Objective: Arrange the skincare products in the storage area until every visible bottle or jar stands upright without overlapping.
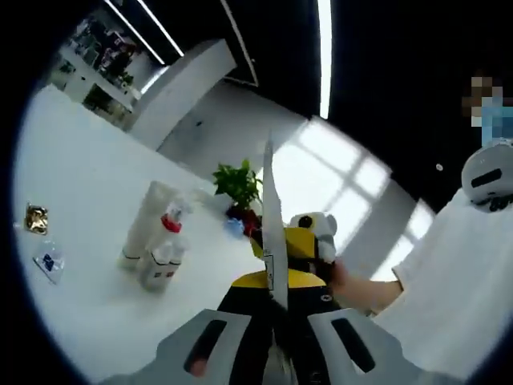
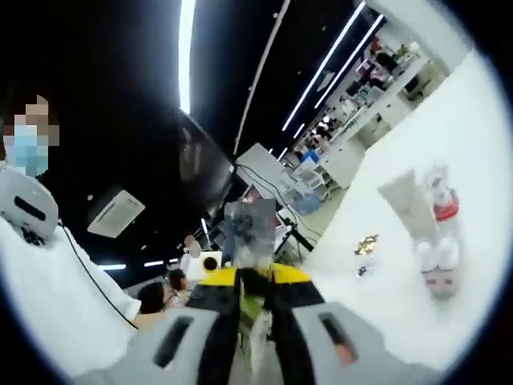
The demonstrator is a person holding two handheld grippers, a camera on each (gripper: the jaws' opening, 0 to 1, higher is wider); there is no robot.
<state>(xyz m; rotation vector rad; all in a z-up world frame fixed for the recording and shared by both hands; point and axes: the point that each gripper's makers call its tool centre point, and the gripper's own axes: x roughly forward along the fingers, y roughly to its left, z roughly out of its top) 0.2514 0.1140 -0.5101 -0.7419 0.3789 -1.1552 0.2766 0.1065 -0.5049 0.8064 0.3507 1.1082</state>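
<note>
skincare products stand on the white table [image 1: 96, 184]: a tall white tube [image 1: 146, 220] cap-down and, just beside it, touching or nearly, a clear spray bottle [image 1: 164, 257] with a red collar, both upright. left gripper view has them left of centre, well apart from the left gripper [image 1: 276, 321]. right gripper view shows the same white tube [image 2: 407, 207] and clear spray bottle [image 2: 439, 241] at the right, blurred, on the white table [image 2: 473, 136], well away from the right gripper [image 2: 255, 333].

left gripper: grey jaws close together, clamped on a thin flat piece [image 1: 272, 233] seen edge-on, rising straight up from between them; cannot tell what it is. past it the other yellow-and-black gripper [image 1: 309, 241] is held by a hand [image 1: 345, 281]. right gripper: jaws pinched on a clear, crinkly flat piece [image 2: 250, 228] seen face-on, probably the same one; too blurred to name.

left gripper view alone has a green potted plant [image 1: 239, 188] behind the bottles, a gold foil packet [image 1: 36, 218] and a small clear packet with a blue mark [image 1: 50, 261] at far left. right gripper view shows the gold foil packet [image 2: 367, 243] and small clear packet [image 2: 365, 269] nearer centre, plus shelving [image 2: 377, 72] and people in the background [image 2: 172, 281].

person in white sleeve [image 1: 457, 289] at right of left gripper view, at left of right gripper view [image 2: 56, 297].
</note>
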